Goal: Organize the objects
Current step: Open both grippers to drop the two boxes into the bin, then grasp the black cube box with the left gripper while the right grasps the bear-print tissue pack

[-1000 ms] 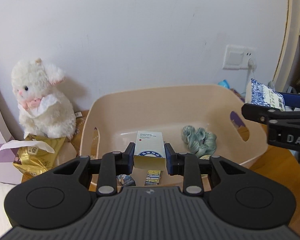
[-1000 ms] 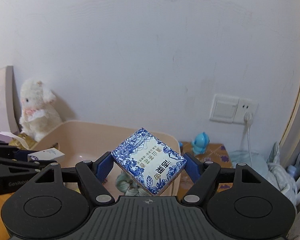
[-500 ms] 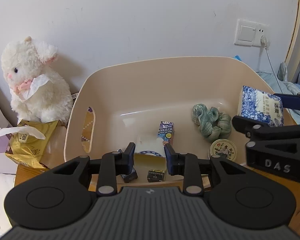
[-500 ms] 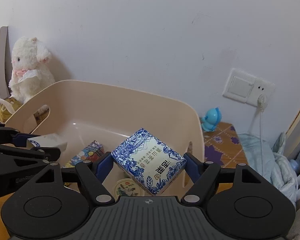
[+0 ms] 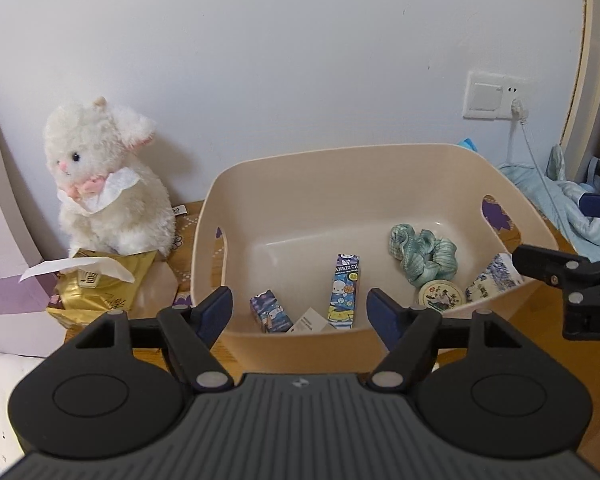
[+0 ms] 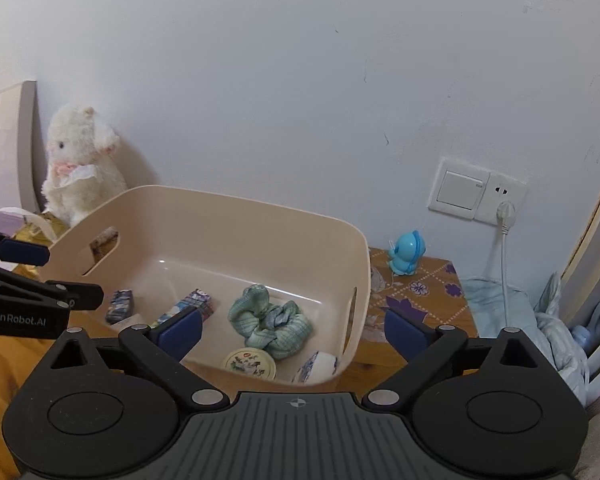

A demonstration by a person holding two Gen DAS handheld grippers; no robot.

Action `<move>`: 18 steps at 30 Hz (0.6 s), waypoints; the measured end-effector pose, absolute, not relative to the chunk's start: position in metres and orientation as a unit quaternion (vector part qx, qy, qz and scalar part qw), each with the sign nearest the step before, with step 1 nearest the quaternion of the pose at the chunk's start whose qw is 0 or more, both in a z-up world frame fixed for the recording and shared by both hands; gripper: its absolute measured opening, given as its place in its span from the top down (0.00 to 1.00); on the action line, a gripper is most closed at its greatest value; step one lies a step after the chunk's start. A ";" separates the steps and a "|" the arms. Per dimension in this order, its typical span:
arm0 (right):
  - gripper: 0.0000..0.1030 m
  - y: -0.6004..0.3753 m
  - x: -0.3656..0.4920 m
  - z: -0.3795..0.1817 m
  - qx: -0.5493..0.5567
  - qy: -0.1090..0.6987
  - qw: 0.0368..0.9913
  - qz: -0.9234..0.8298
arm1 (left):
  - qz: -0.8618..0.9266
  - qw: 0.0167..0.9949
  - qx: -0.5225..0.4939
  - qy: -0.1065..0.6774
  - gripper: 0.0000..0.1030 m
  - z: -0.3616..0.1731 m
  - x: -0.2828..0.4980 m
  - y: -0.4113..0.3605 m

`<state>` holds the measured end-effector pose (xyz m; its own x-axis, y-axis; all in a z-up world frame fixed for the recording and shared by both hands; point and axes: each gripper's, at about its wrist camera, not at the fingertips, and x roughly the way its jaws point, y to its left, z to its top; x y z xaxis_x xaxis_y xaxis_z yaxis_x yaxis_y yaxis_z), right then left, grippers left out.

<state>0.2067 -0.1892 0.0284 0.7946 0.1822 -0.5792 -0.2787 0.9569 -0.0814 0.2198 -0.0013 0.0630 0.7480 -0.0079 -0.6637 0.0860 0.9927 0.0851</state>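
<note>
A beige plastic basket [image 5: 284, 168] [image 6: 284, 224] stands on the wooden table. In it lie a small white box [image 5: 310, 320], a blue-and-white patterned box [image 5: 494, 276] [image 6: 316, 366], a tall cartoon box [image 5: 346, 290], a small blue box [image 5: 269, 312], a green scrunchie [image 5: 424, 254] [image 6: 270, 322] and a round tin [image 5: 440, 293] [image 6: 250, 363]. My left gripper [image 5: 298, 310] is open and empty above the basket's near rim. My right gripper [image 6: 292, 328] is open and empty above the basket's right side.
A white plush lamb [image 5: 108, 184] sits left of the basket against the wall, with a gold tissue pack [image 5: 100, 288] in front of it. A blue toy figure [image 6: 407, 252] stands right of the basket. A wall socket with a cable [image 6: 504, 208] and blue cloth [image 5: 556, 208] are at the right.
Both grippers have opened and pulled back. The white box dropped from the left gripper into the basket, and the blue-and-white box dropped from the right gripper into the basket's right corner.
</note>
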 end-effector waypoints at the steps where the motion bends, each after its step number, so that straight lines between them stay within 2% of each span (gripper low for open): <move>1: 0.02 -0.190 0.202 0.029 -0.084 0.295 0.944 0.124 | -0.027 0.934 0.052 0.352 0.26 0.065 0.215 0.000; 9: 0.01 -0.198 0.170 0.019 -0.088 0.302 0.940 0.129 | -0.026 0.935 0.046 0.351 0.24 0.064 0.180 0.010; 18: 0.01 -0.194 0.134 -0.013 -0.110 0.327 0.928 0.142 | -0.027 0.928 0.069 0.366 0.23 0.037 0.144 0.014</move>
<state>0.1344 -0.1939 -0.0127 0.7454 0.1910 -0.6387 -0.3346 0.9358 -0.1107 0.1442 0.0145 0.0371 0.7303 0.0007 -0.6832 0.1001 0.9891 0.1080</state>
